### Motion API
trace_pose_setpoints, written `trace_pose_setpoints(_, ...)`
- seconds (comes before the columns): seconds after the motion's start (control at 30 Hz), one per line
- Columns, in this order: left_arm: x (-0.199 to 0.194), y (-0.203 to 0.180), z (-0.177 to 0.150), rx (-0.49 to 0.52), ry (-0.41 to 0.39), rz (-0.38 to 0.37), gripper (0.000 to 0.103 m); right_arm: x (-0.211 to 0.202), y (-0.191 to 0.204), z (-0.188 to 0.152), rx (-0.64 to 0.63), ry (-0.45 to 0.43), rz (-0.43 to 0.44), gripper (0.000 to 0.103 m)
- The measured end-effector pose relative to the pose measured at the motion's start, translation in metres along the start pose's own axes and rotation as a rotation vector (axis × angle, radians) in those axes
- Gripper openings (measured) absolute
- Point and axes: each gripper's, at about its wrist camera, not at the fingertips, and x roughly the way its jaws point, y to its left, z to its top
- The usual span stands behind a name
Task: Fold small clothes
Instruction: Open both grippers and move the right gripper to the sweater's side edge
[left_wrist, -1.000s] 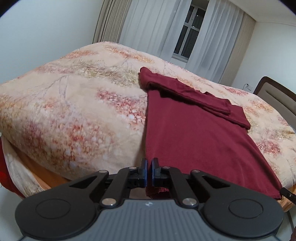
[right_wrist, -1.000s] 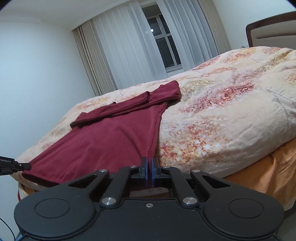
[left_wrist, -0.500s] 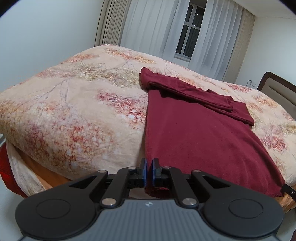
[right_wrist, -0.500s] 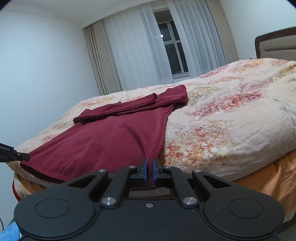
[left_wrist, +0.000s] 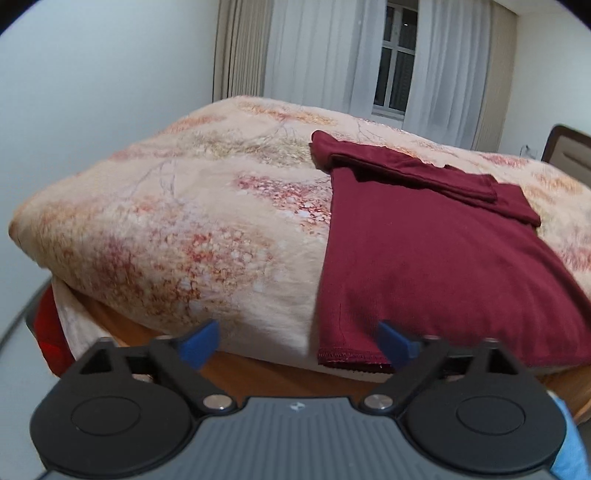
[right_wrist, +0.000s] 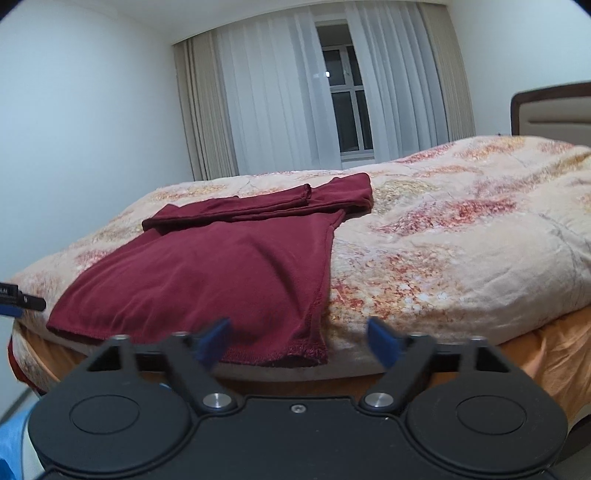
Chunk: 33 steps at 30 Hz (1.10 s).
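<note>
- The maroon garment (left_wrist: 424, 258) lies flat on the floral bedspread (left_wrist: 177, 236), sleeves folded across its far end, hem draped over the near edge.
- The left gripper (left_wrist: 298, 341) and right gripper (right_wrist: 298, 341) have just been opened; both stand apart, nothing clamped.
- Risk: the released hem may slide off the edge, since it overhangs.
- Only the right view shows the other gripper's tip (right_wrist: 26, 301); only the left shows the hem's left corner closely.

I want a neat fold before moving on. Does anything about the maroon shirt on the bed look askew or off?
Mostly tidy: the maroon shirt lies flat on the floral bedspread, sleeves folded across the top. Its bottom hem droops over the bed's edge rather than lying on top. Both grippers' jaws have just opened, holding nothing.
</note>
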Motion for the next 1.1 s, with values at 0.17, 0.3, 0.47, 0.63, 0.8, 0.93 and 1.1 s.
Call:
trace_pose_setpoints(0.17, -0.005, -0.023, -0.004, 0.115, -0.049, 0.002, 0.103, 0.006, 0.018, 0.000, -0.134, 0.009, -0.023, 0.102)
trace_pose_setpoints(0.3, -0.003, -0.044, -0.009, 0.211, -0.051, 0.004, 0.103, 0.014, 0.038, -0.007, -0.312, 0.003, -0.051, 0.102)
trace_pose_setpoints(0.47, 0.001, -0.064, -0.013, 0.289, -0.049, 0.018, 0.103, 0.034, 0.061, -0.020, -0.532, 0.029, -0.071, 0.102)
trace_pose_setpoints(0.63, 0.002, -0.071, -0.010, 0.282, -0.038, 0.001, 0.103, 0.055, 0.079, -0.029, -0.698, 0.010, -0.078, 0.102)
trace_pose_setpoints(0.8, 0.002, -0.072, -0.007, 0.280, -0.040, -0.012, 0.103, 0.066, 0.094, -0.037, -0.844, -0.076, -0.082, 0.102)
trace_pose_setpoints(0.93, 0.002, -0.074, -0.005, 0.281, -0.040, -0.025, 0.103, 0.074, 0.101, -0.038, -0.896, -0.088, -0.070, 0.102)
trace_pose_setpoints(1.1, -0.001, -0.074, -0.005, 0.276, -0.052, -0.042, 0.103, 0.075, 0.109, -0.042, -0.937, -0.042, 0.020, 0.102)
